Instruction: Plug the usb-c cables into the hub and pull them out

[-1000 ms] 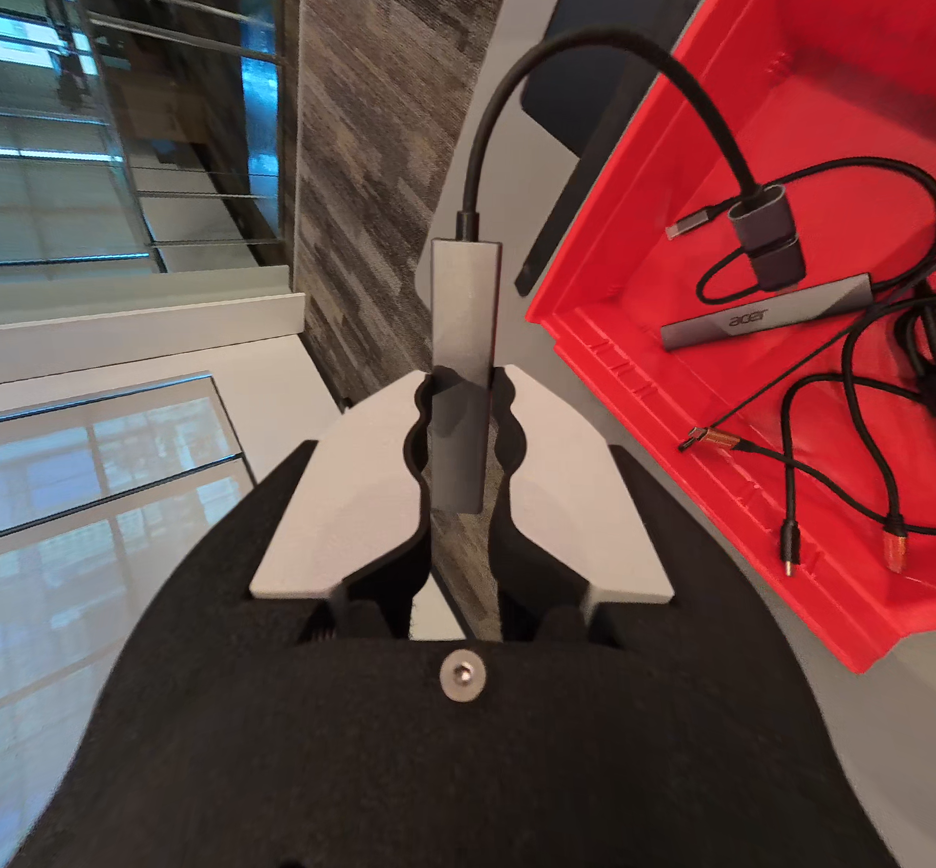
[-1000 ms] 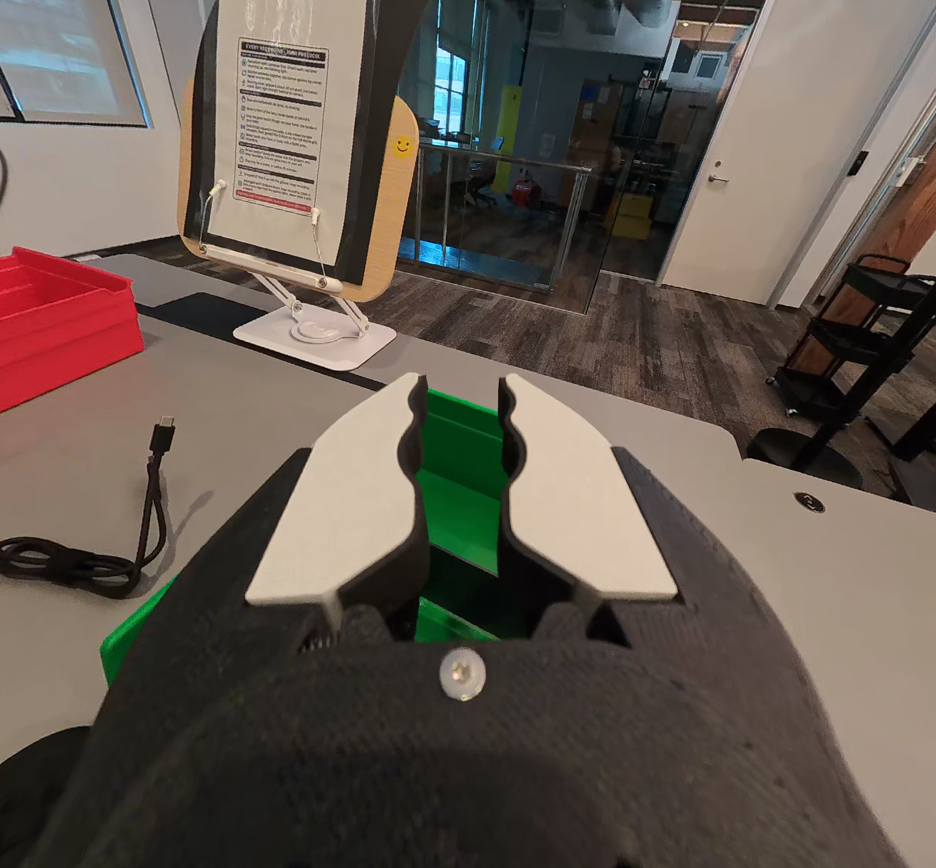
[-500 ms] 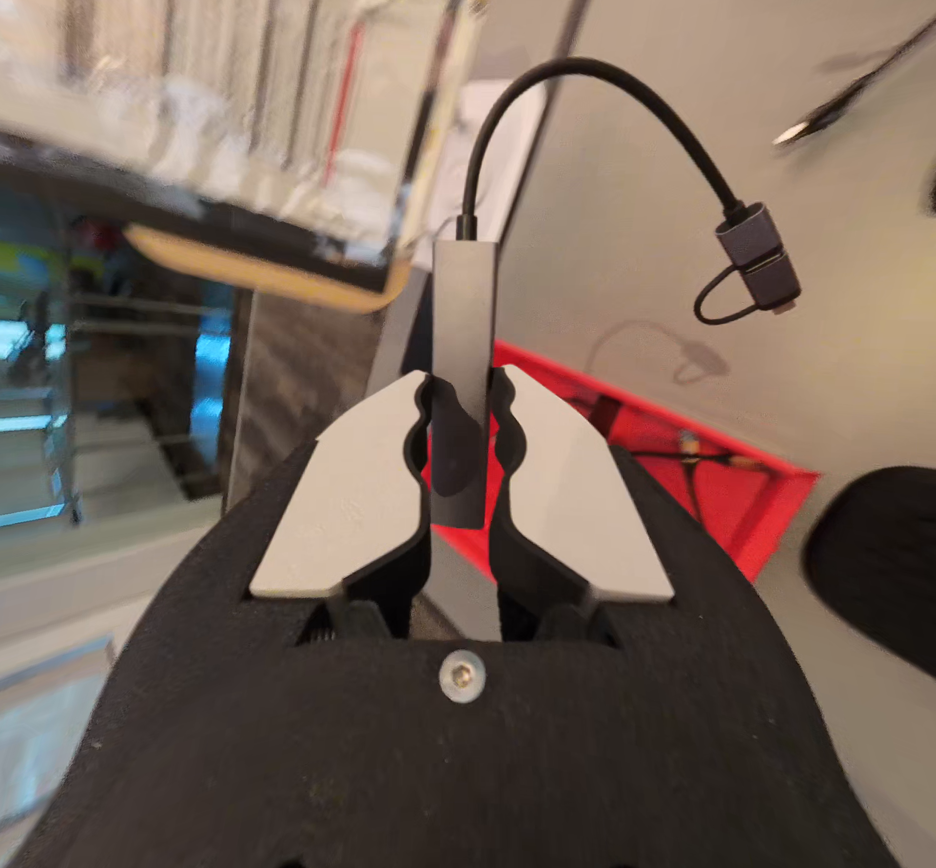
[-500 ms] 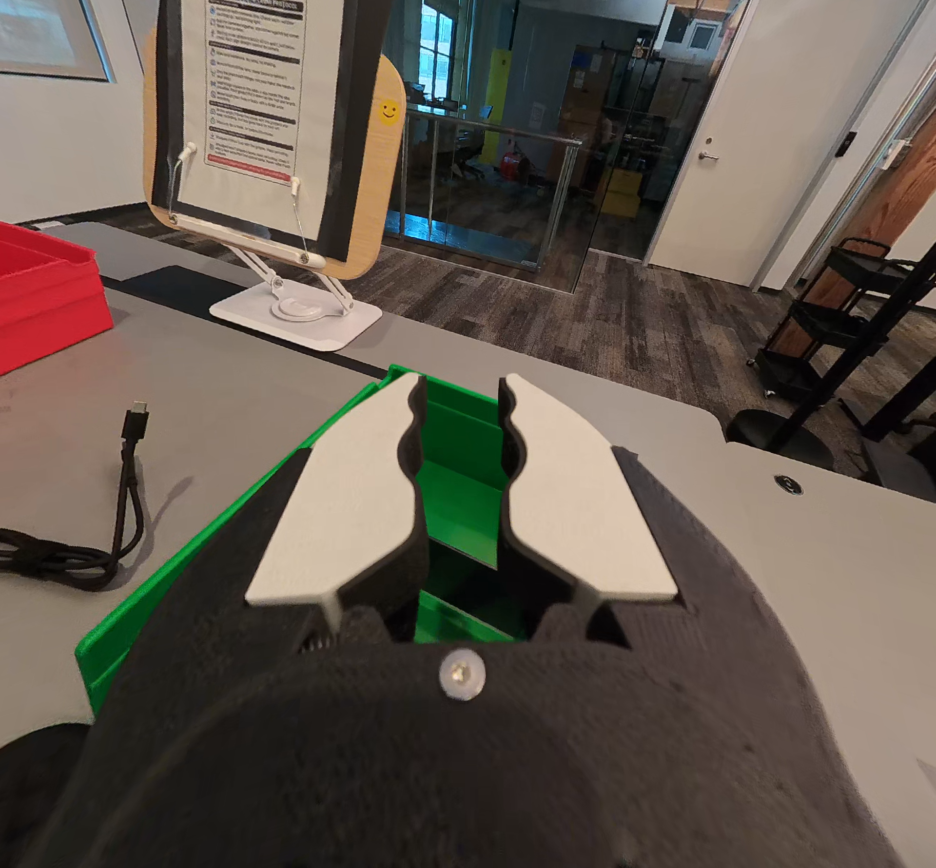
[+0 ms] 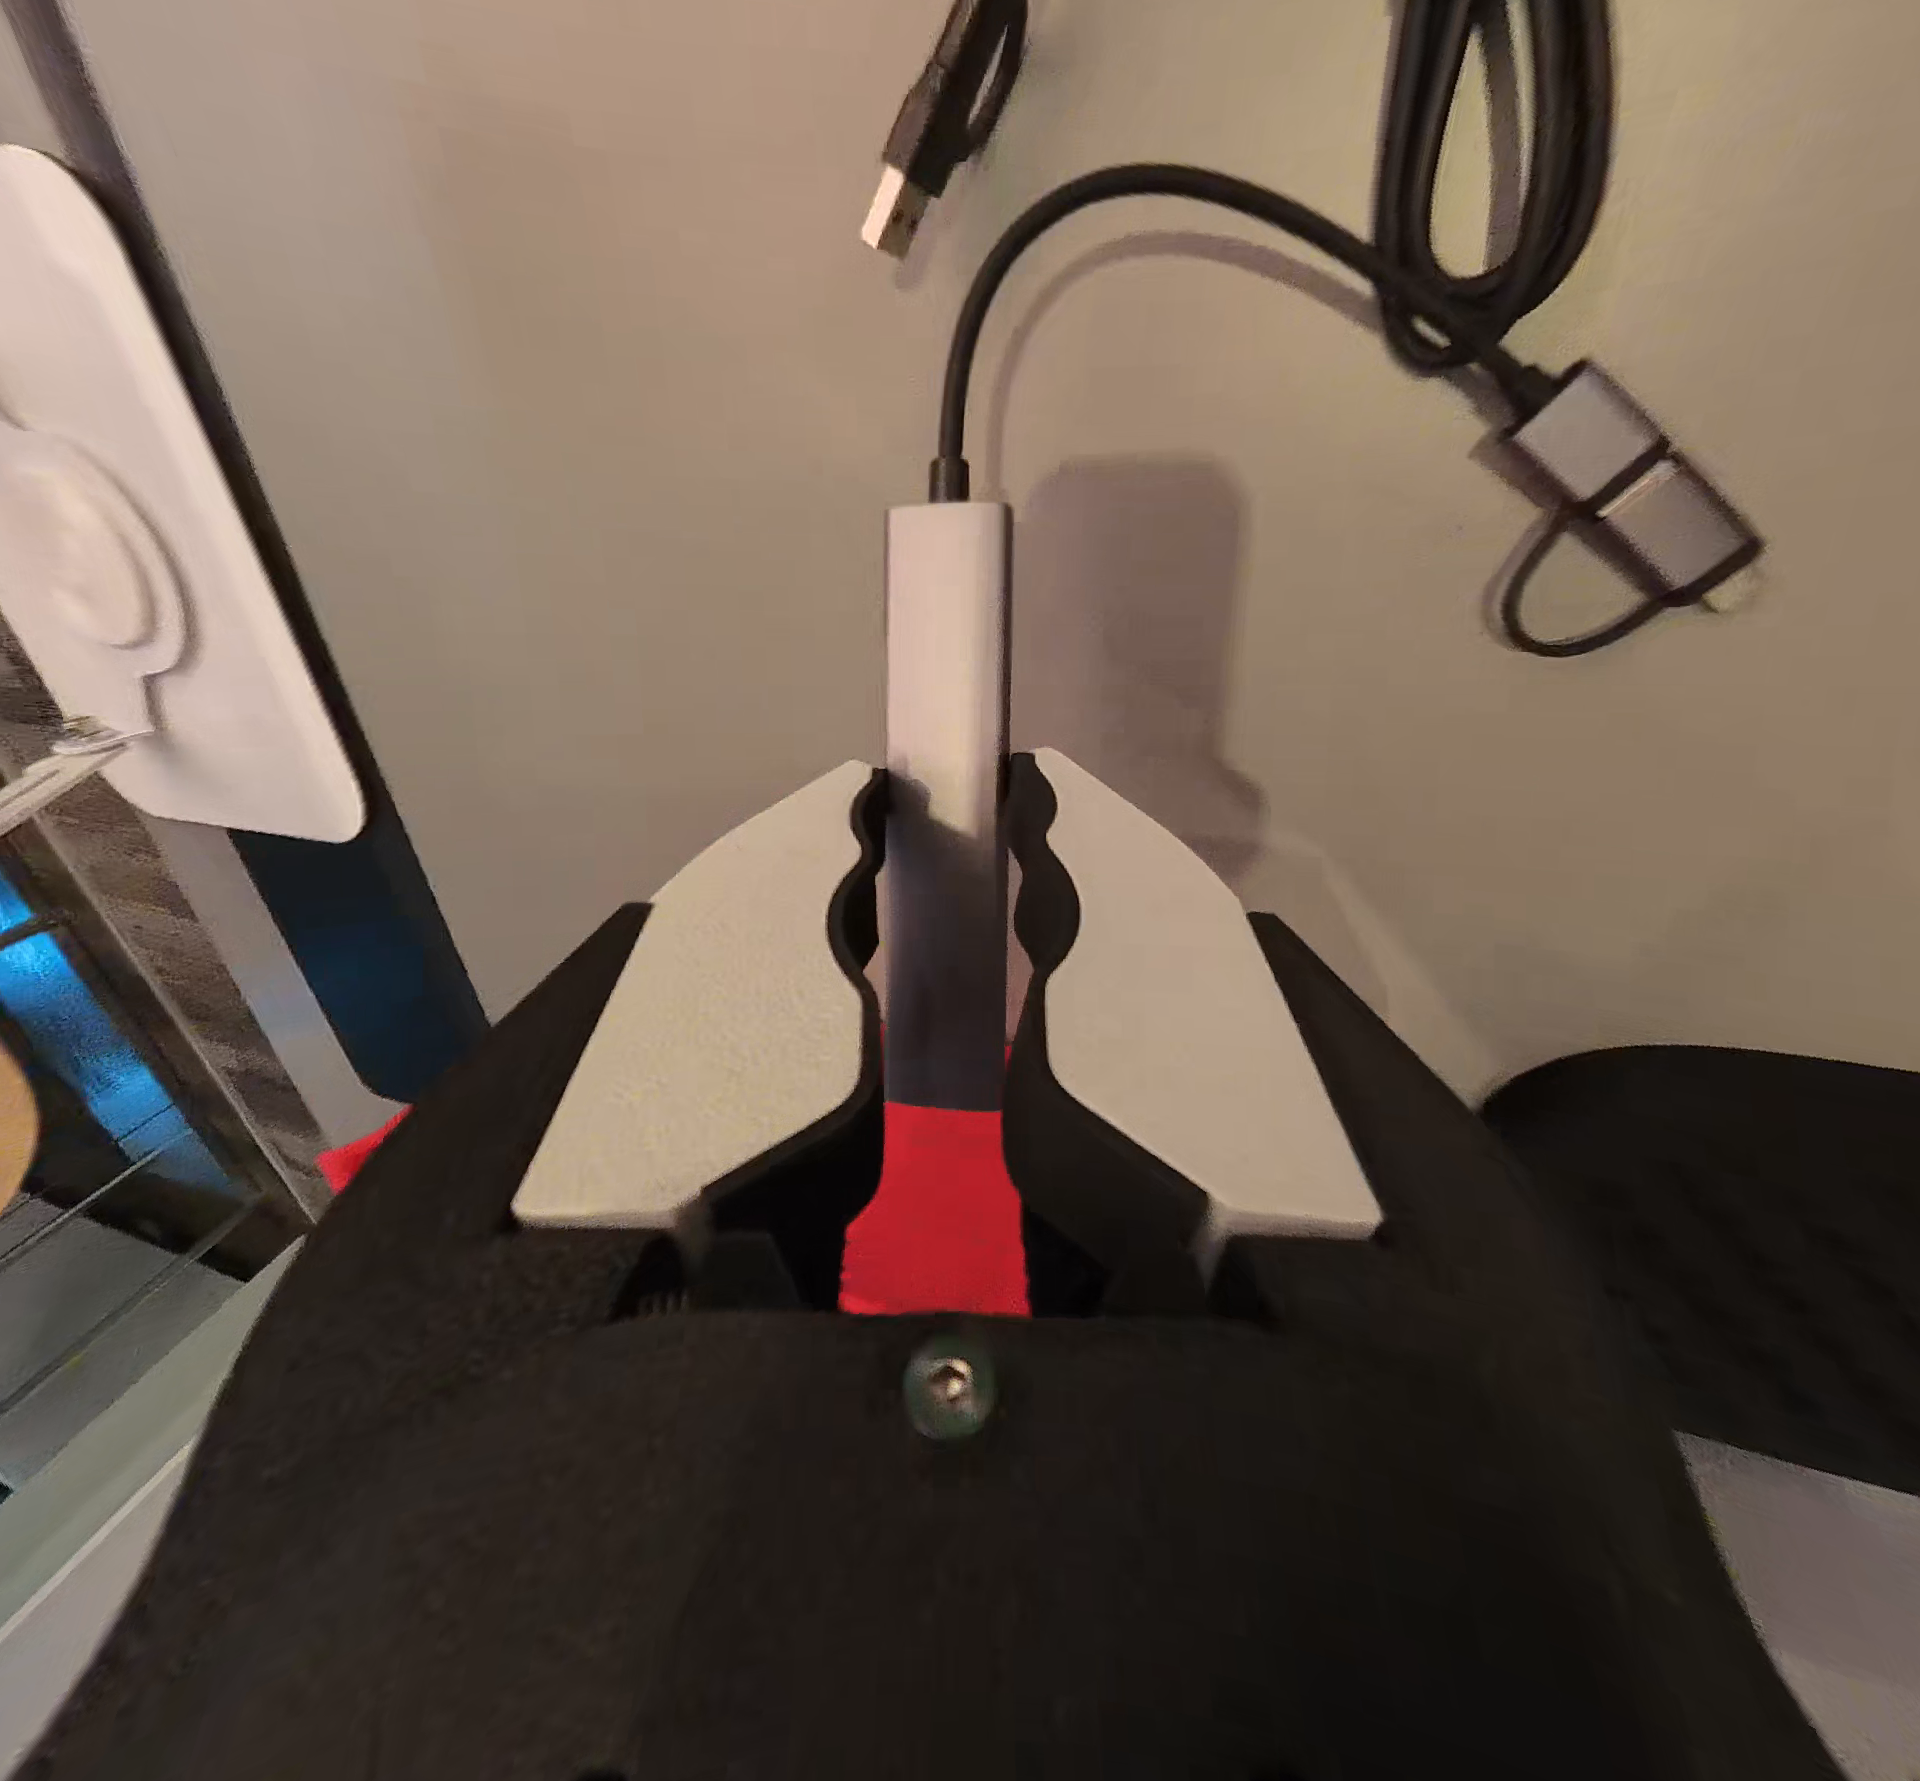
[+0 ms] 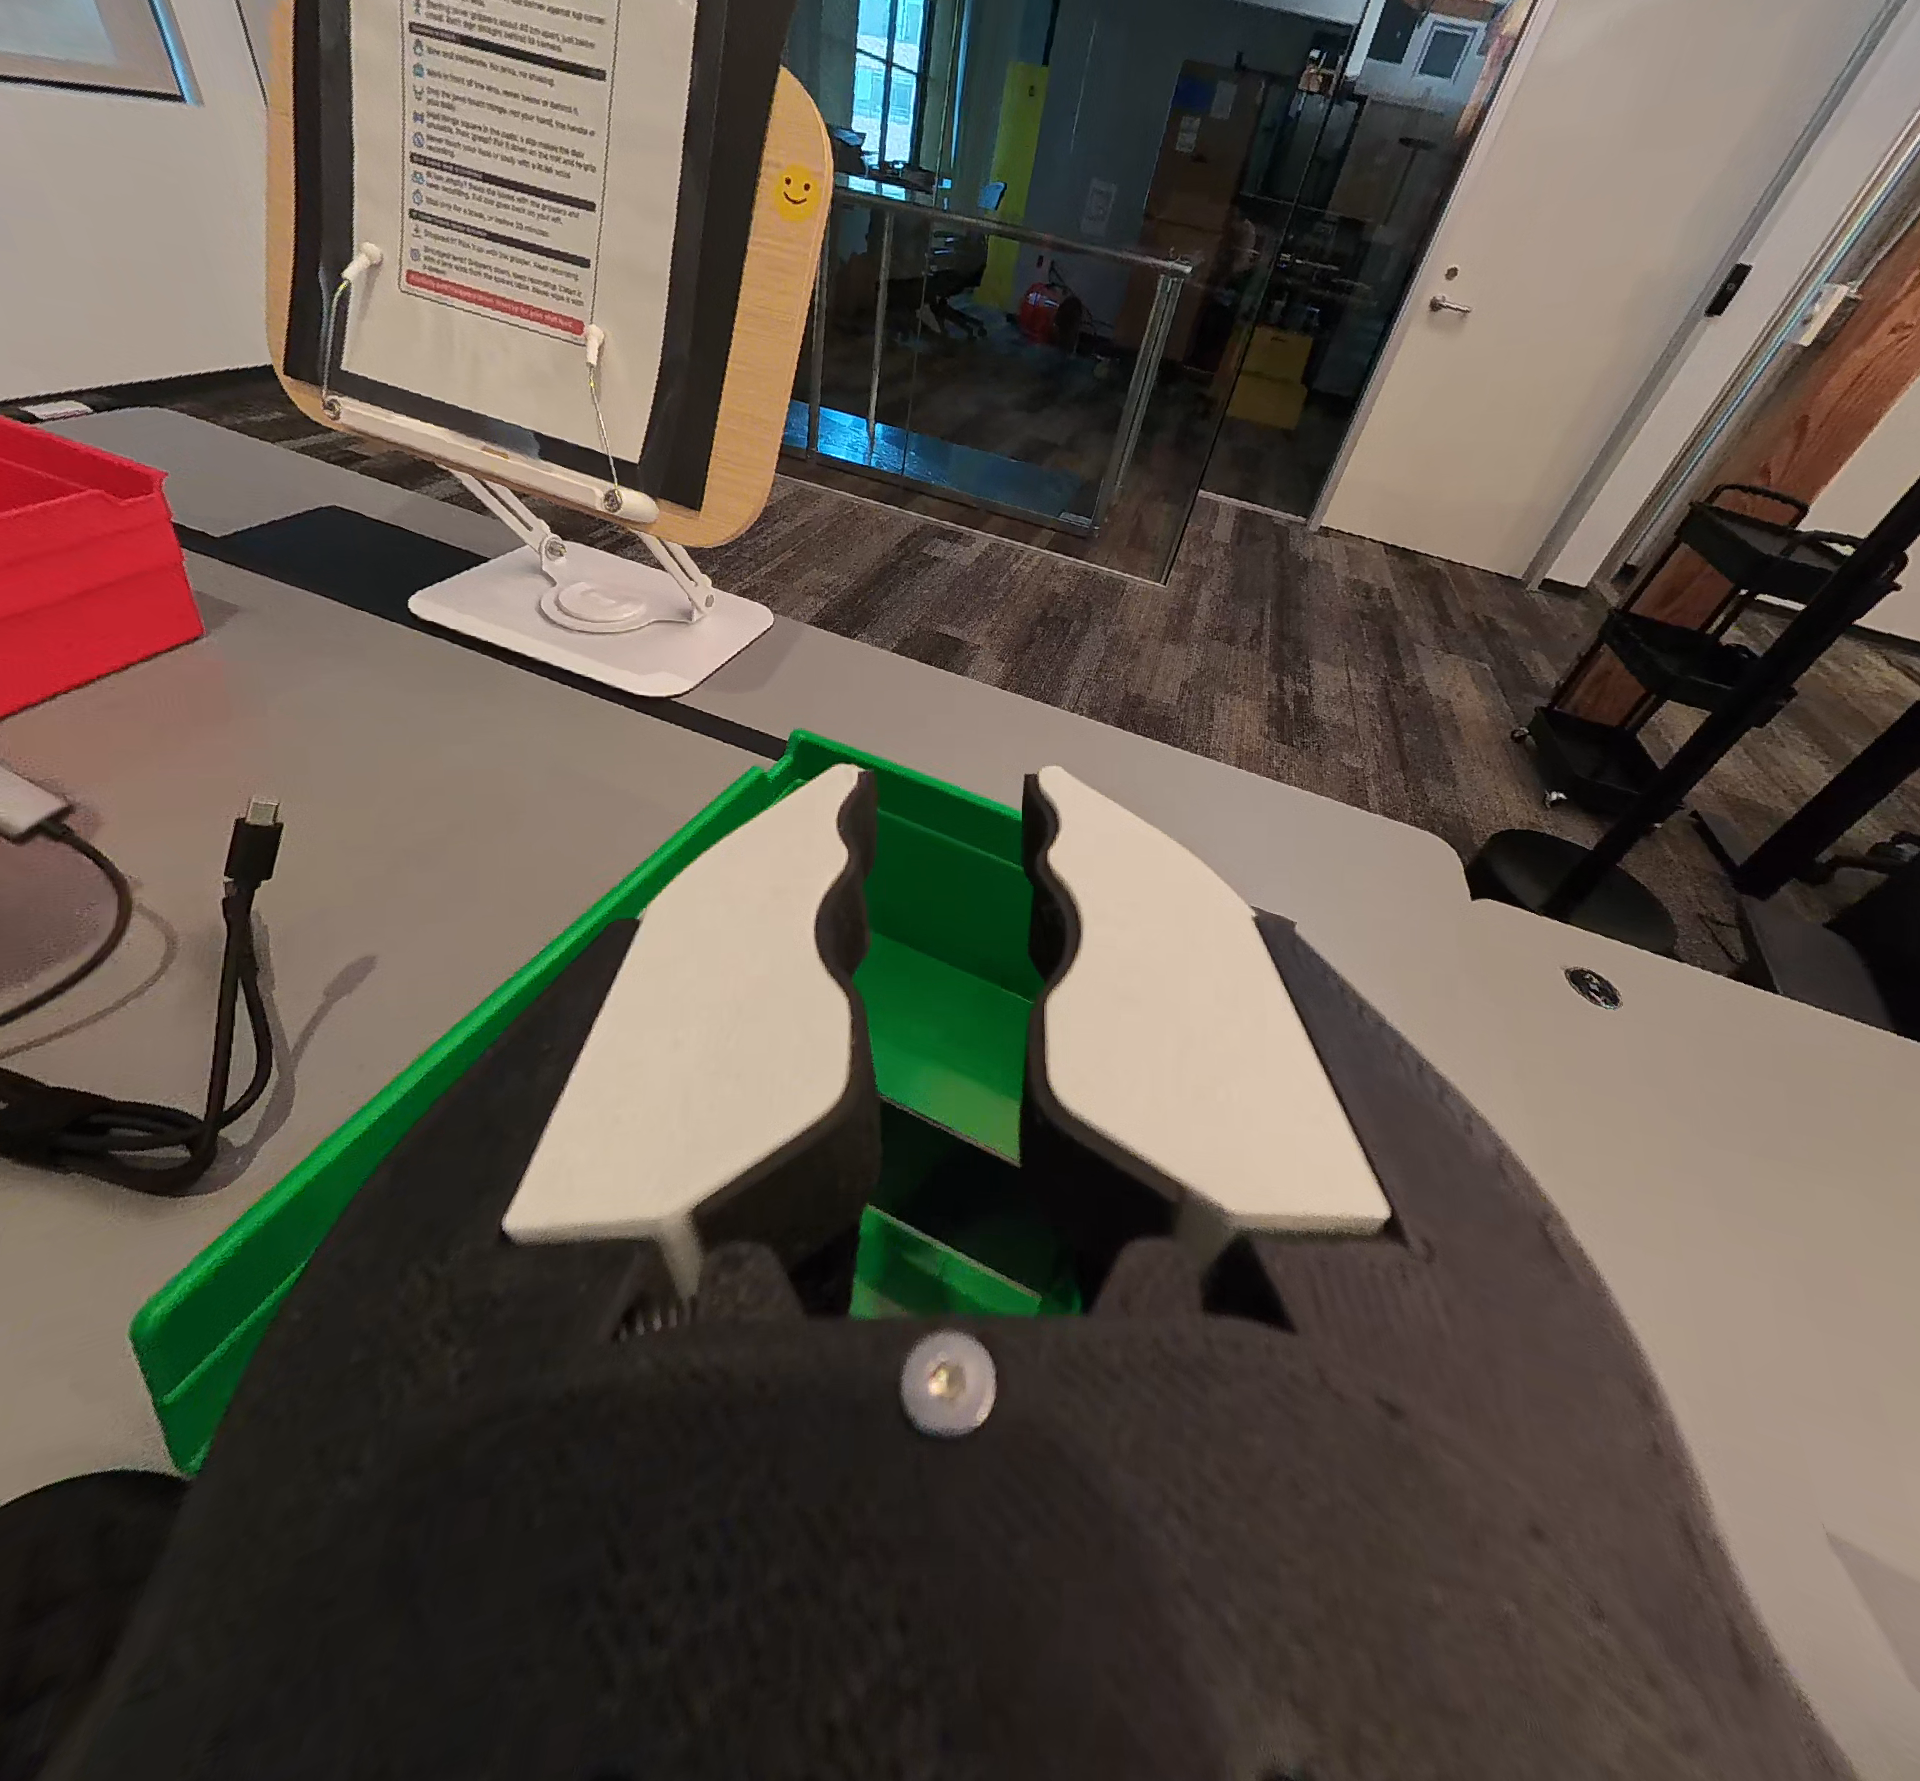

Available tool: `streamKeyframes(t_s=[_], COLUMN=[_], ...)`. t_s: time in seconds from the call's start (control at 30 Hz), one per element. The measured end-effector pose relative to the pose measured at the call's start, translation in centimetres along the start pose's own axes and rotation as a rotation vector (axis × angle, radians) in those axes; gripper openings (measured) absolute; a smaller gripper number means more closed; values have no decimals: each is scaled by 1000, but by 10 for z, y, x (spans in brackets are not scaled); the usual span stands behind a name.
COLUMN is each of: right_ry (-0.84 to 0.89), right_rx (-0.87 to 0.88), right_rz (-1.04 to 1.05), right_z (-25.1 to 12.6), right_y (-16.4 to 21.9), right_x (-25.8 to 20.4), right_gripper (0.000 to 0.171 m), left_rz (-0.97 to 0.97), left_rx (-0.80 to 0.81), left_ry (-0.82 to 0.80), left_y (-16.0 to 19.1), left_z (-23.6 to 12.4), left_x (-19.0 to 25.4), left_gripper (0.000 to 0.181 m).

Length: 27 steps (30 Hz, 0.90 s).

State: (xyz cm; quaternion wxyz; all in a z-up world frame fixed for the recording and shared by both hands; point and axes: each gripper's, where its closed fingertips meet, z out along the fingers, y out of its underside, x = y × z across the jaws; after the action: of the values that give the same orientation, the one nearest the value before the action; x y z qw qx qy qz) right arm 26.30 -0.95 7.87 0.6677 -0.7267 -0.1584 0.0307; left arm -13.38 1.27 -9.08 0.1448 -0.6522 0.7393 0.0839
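Item: USB hub [image 5: 945,692], slim grey metal bar, pinched edge-on in the left claw [image 5: 945,775] above the grey tabletop [image 5: 520,277]. Rigid body; likely light, smooth-sided and prone to slip or pivot under plugging force; best held mid-body, ports left clear. Its short black lead [image 5: 1143,193] is pliant and ends in a doubled grey plug [image 5: 1621,484] near the tabletop.

Item: loose black cable, USB-C tip [image 6: 257,832] raised off the tabletop, coil lying behind. Limp cord, stiff plug; take by the plug shell.

Item: right claw [image 6: 940,786], spread and holding nothing, over green bin [image 6: 582,942].

Item: red bin [image 6: 83,547], far left.
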Motion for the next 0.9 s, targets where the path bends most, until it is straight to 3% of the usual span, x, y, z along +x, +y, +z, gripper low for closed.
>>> streamKeyframes(t_s=[0.03, 0.27, 0.33, 0.43, 0.9], right_ry=[-4, -14, -12, -3, -65], right_rx=[-4, -40, -56, -79, -89], right_rz=[-4, -18, -26, -37, -152], right_z=[1, 10, 12, 13, 44], right_y=[0, 7, 9, 13, -4], right_x=[-1, -3, -3, -2, -42], right_gripper=[28, 28, 28, 28, 31], left_rz=[11, 77, 69, 29, -102], left_rx=[-20, -106, -131, -122, 151], left_ry=[7, 51, 28, 47, -22], left_y=[3, 11, 12, 9, -59], left_z=[7, 44, 51, 53, 9], left_x=[-2, -13, -19, -16, 7], left_gripper=[22, 23, 46, 61, 54])
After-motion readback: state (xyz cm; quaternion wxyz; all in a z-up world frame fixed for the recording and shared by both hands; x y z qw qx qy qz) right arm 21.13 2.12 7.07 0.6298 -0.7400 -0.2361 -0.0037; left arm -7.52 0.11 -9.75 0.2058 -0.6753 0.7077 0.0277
